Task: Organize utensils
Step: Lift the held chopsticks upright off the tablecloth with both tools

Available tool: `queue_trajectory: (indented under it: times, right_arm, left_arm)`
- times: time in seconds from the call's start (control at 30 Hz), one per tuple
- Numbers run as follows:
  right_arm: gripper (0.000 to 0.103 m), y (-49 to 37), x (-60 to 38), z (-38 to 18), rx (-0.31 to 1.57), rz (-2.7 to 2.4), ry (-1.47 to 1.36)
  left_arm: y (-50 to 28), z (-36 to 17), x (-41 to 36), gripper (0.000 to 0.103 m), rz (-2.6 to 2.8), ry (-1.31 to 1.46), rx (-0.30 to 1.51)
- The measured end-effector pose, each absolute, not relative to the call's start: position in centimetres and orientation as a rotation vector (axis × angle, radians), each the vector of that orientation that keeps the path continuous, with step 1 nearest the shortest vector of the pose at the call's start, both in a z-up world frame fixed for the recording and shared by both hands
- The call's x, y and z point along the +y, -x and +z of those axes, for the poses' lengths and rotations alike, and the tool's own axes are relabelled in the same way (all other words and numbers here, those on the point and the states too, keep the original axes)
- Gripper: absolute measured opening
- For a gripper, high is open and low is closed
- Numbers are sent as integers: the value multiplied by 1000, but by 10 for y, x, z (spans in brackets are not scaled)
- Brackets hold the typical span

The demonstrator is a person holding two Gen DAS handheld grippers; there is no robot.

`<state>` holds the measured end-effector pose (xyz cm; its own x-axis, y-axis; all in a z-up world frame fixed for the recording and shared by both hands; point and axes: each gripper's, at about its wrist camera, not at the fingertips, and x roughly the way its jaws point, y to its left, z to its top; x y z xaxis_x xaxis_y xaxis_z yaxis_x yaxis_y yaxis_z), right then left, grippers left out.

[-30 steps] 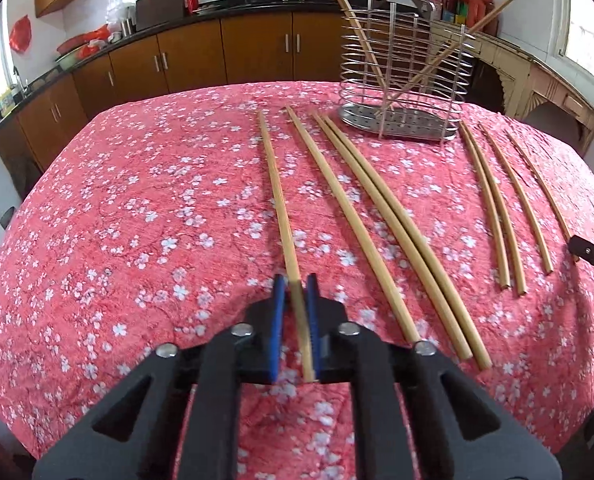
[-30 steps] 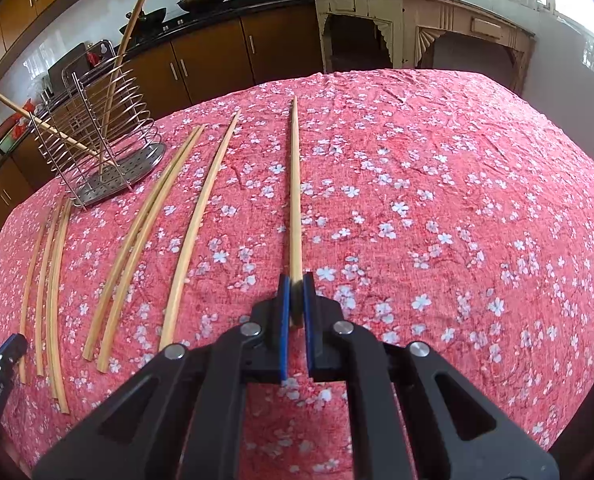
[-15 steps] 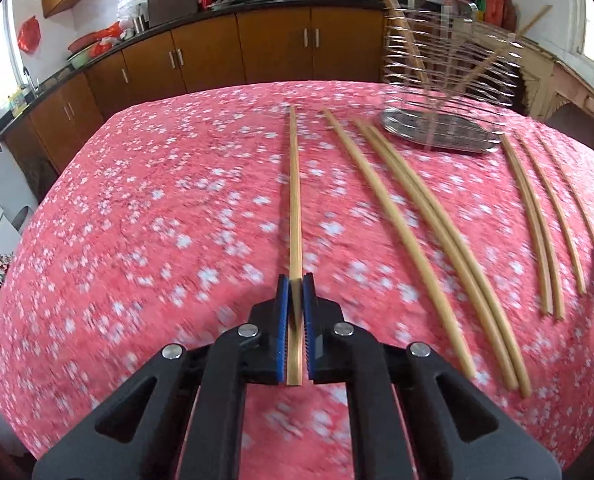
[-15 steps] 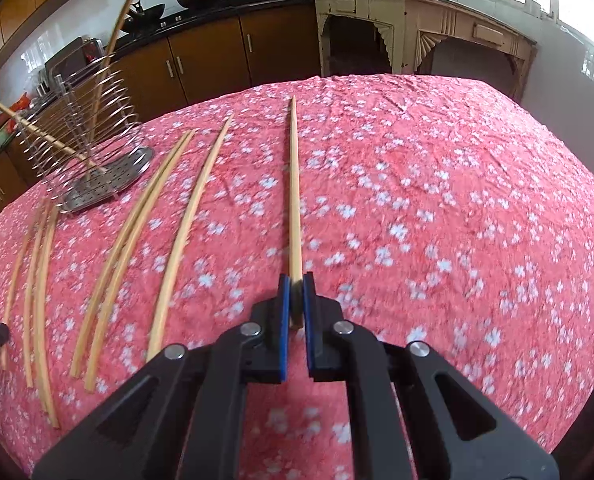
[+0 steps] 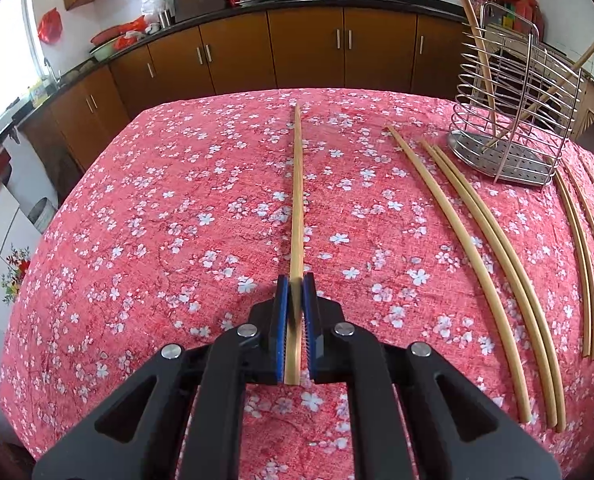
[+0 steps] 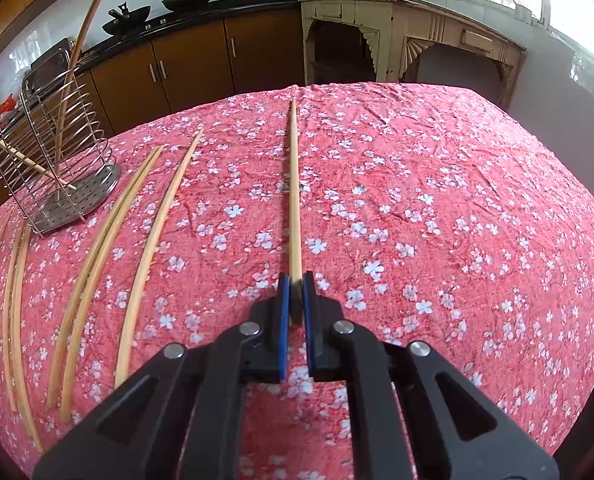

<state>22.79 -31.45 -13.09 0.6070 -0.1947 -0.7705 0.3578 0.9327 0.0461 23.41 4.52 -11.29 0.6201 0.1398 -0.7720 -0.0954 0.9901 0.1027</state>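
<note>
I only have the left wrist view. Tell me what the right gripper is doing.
Observer: The right gripper is shut on a chopstick of its own, which points ahead over the table.
Operator: Say where the rack sits from there.
Observer: The wire rack stands off to that chopstick's left, with three loose chopsticks lying between them.
Operator: Report what is on its other side.
Observer: Right of it only the flowered cloth shows, up to the table's edge.
</note>
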Motion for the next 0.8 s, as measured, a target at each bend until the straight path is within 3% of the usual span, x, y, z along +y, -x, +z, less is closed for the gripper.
queue_trajectory:
  times: [0.8]
  right_arm:
    - [8,-217,-303,-129,872,-323,-177]
  left_arm:
    - [-221,-114,39,14,136,-78,891]
